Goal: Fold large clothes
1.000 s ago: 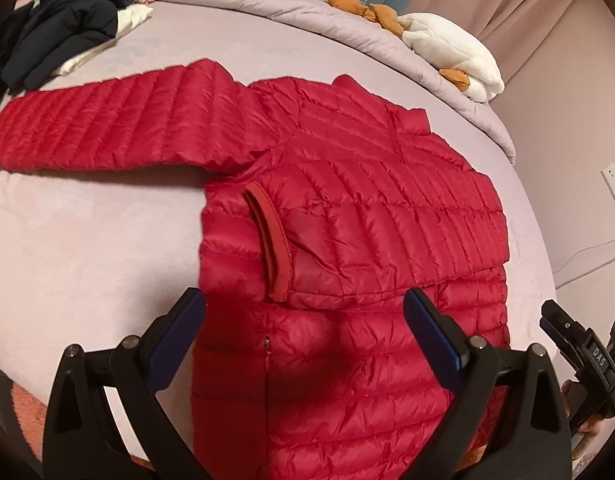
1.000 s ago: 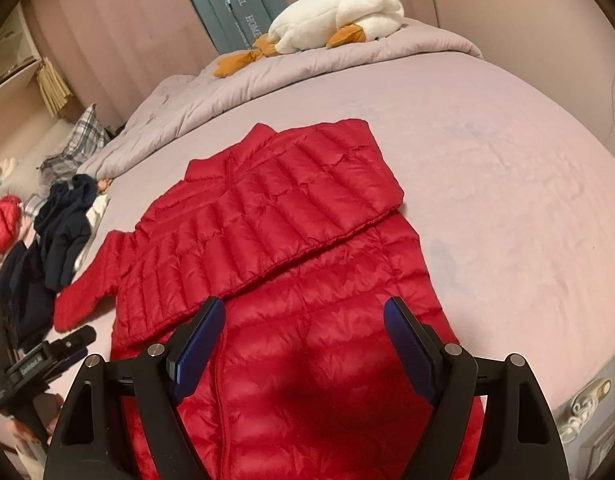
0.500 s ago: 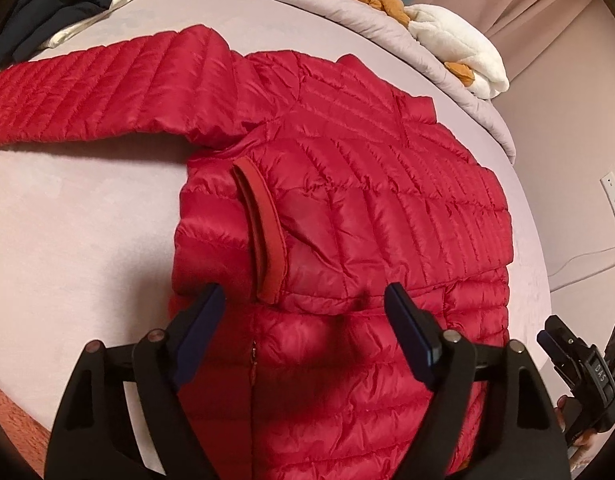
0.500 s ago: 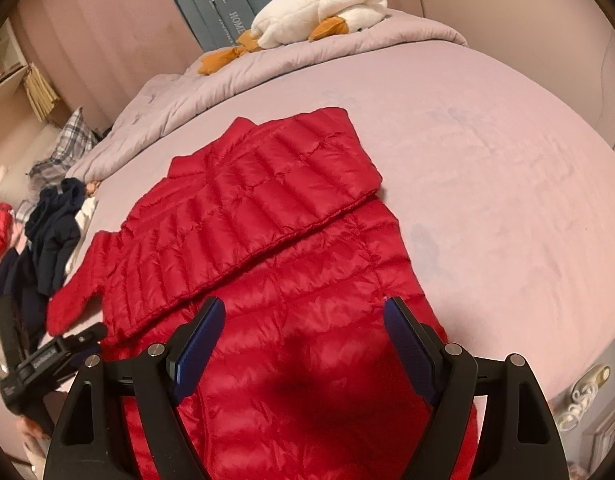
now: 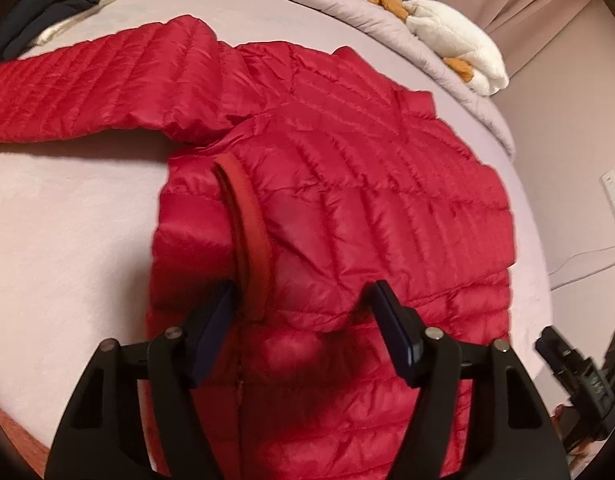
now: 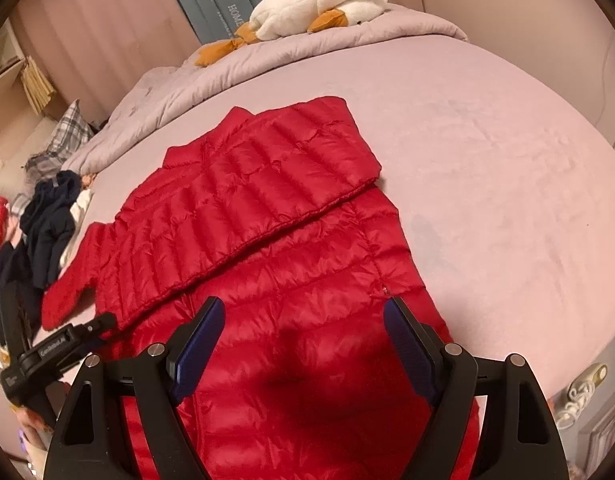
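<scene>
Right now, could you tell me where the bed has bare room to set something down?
Bare sheet lies right of the red jacket, up to the rumpled duvet. Another patch lies below the outstretched sleeve. It is crowded by the dark clothes and plush goose.

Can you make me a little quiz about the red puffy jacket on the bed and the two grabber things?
1. True or false: one sleeve of the red jacket is folded across its body, cuff on top.
2. Which toy lies on the grey duvet? A) teddy bear B) white goose plush C) toy car
3. Fill in: the left gripper and the right gripper are both ____ above the jacket.

Key: 1 true; 2 B; 3 open
</scene>
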Tool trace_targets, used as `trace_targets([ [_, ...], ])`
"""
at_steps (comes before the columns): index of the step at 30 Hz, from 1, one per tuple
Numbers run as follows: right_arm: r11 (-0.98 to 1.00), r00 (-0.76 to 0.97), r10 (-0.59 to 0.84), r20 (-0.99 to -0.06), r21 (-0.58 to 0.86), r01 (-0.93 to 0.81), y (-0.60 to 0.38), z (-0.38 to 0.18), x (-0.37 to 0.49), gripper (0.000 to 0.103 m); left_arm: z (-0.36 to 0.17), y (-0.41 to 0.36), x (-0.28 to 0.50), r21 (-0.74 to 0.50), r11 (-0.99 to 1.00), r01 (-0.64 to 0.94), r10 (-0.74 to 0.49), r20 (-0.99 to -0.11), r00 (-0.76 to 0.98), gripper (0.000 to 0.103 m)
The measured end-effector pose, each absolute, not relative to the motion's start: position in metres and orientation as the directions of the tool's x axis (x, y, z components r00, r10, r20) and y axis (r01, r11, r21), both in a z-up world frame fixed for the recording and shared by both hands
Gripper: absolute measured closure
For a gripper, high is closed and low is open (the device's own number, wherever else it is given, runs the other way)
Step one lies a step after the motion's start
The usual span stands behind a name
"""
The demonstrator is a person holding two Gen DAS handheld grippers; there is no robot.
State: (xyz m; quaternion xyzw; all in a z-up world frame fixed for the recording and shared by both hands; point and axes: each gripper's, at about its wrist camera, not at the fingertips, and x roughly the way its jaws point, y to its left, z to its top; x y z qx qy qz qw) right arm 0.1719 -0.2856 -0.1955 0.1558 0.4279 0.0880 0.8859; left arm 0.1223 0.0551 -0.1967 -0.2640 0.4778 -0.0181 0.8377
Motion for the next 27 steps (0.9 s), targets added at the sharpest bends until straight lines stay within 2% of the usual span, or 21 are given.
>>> trace_targets([
  [3, 0.935, 0.617, 0.287, -0.733, 0.355, -0.012, -0.287, -0.197, 0.171, 0.022, -0.2, 0.057, 0.125, -0.509, 0.83, -0.23, -0.32, -0.771, 0.551, 0.043],
  [5, 0.936, 0.616, 0.279, -0.737, 0.351, -0.004, -0.288, -0.198, 0.17, 0.022, -0.203, 0.058, 0.128, -0.529, 0.815, -0.236, -0.332, -0.761, 0.557, 0.058],
  [7, 0.937, 0.612, 0.275, -0.741, 0.35, 0.003, -0.288, -0.2, 0.169, 0.022, -0.204, 0.06, 0.129, -0.555, 0.801, -0.225, -0.351, -0.739, 0.575, 0.064],
  [8, 0.937, 0.611, 0.273, -0.743, 0.348, 0.005, -0.288, -0.201, 0.169, 0.022, -0.204, 0.061, 0.13, -0.565, 0.794, -0.225, -0.354, -0.73, 0.584, 0.072],
  [11, 0.941, 0.608, 0.262, -0.749, 0.338, 0.01, -0.287, -0.202, 0.169, 0.022, -0.204, 0.063, 0.132, -0.586, 0.776, -0.232, -0.364, -0.717, 0.594, 0.087],
  [16, 0.939, 0.604, 0.264, -0.752, 0.343, 0.017, -0.288, -0.204, 0.17, 0.022, -0.182, 0.061, 0.133, -0.529, 0.821, -0.216, -0.296, -0.718, 0.63, 0.091],
  [27, 0.943, 0.633, 0.251, -0.732, 0.333, 0.011, -0.294, -0.198, 0.175, 0.022, -0.107, 0.083, 0.154, -0.444, 0.886, -0.132, -0.206, -0.634, 0.746, 0.092],
])
